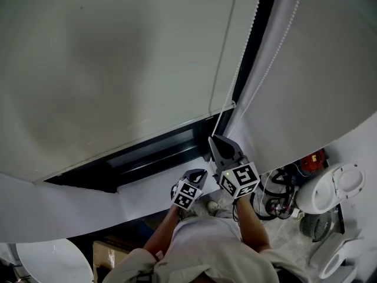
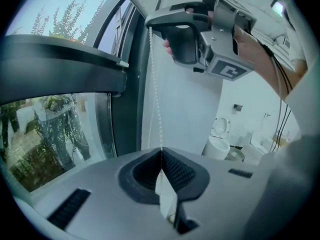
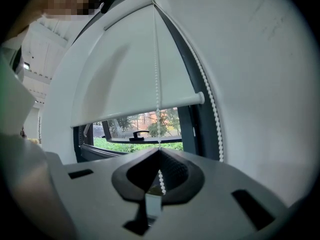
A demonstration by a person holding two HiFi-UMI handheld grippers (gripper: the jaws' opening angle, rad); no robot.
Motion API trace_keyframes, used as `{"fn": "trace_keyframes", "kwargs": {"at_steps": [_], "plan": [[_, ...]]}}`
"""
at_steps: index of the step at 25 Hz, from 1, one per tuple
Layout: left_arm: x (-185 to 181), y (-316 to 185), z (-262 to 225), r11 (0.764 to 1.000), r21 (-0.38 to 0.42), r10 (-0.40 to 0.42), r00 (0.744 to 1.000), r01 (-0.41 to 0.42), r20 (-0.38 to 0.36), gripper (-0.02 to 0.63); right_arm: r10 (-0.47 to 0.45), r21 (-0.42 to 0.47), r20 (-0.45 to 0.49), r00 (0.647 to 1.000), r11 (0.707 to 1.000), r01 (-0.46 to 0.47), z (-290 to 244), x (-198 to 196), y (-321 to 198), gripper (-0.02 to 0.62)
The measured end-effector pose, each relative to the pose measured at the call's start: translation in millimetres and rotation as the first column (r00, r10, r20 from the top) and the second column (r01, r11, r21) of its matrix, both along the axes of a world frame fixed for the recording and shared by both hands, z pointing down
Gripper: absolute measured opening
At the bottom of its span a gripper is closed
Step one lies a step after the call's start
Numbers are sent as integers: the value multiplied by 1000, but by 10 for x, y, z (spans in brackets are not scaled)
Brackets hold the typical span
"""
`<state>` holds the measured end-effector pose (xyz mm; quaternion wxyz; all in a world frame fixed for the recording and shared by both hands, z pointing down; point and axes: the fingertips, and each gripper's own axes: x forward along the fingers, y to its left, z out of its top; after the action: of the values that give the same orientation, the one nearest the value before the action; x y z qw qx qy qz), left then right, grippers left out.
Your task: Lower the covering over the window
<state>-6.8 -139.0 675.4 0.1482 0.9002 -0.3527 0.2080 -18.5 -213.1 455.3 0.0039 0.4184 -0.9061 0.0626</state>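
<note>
Covering most of the window [image 1: 154, 153] with the roller blind [image 1: 118, 69]; leaving a low strip yet to hide. Showing the bottom bar [image 3: 140, 110] lying level, long axis across the frame. Pinching the upright bead chain [image 2: 157, 109] at the blind's right edge, both jaws closed on it: right gripper [image 1: 215, 143] above, left gripper [image 1: 202, 174] below.

The blind [image 1: 118, 69] is matt white cloth, its bead cord [image 3: 157, 59] glossy plastic (window frame [image 1: 159, 149]: smooth, dark).

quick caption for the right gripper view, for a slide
Right tool shut on the bead chain, roller blind covering most of the window.
</note>
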Motion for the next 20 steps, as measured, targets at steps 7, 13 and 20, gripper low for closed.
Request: {"fn": "trace_keyframes", "kwargs": {"at_steps": [7, 13, 20], "plan": [[-18, 7, 69, 1000, -18, -5, 1000, 5, -3, 17, -9, -73, -20, 1000, 997, 7, 353, -52, -41, -3], [-47, -17, 96, 1000, -28, -8, 1000, 8, -6, 17, -19, -159, -52, 998, 987, 11, 767, -108, -83, -3], [-71, 22, 71, 999, -32, -13, 1000, 13, -4, 17, -30, -252, -92, 995, 968, 6, 1237, -123, -55, -5]]}}
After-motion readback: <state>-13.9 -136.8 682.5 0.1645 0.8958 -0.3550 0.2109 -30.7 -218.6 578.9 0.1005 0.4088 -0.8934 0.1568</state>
